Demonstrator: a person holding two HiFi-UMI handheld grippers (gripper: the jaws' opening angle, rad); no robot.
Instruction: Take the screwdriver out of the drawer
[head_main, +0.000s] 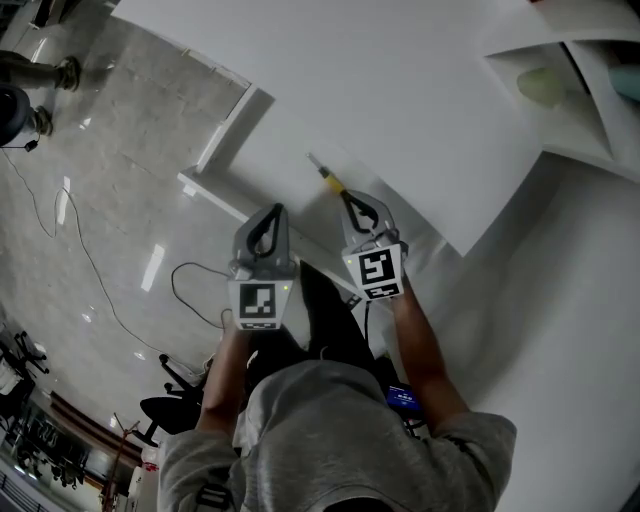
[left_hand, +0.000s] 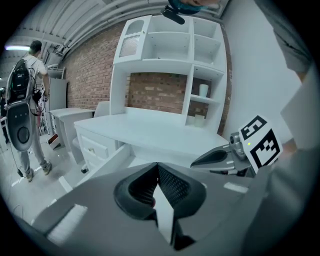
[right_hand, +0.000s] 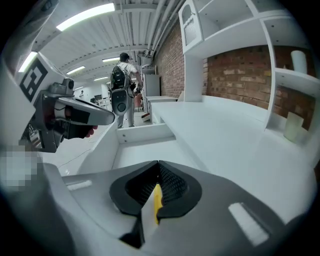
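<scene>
My right gripper (head_main: 349, 199) is shut on the screwdriver (head_main: 329, 180). Its yellow handle sits between the pads, and the thin metal shaft pokes out up and to the left over the open white drawer (head_main: 214, 188). In the right gripper view the yellow handle (right_hand: 157, 200) shows in the cleft behind the closed right gripper's tips (right_hand: 158, 162), above the drawer's bare floor (right_hand: 145, 150). My left gripper (head_main: 274, 211) hangs beside it, over the drawer's near side. In its own view the left gripper (left_hand: 158, 165) is shut with nothing in it.
The white desk top (head_main: 420, 90) runs behind the drawer, with a shelf unit (left_hand: 170, 55) on it holding a cup (left_hand: 203, 90). A person with a backpack (right_hand: 120, 82) stands far off. Cables (head_main: 90, 260) lie on the shiny floor at left.
</scene>
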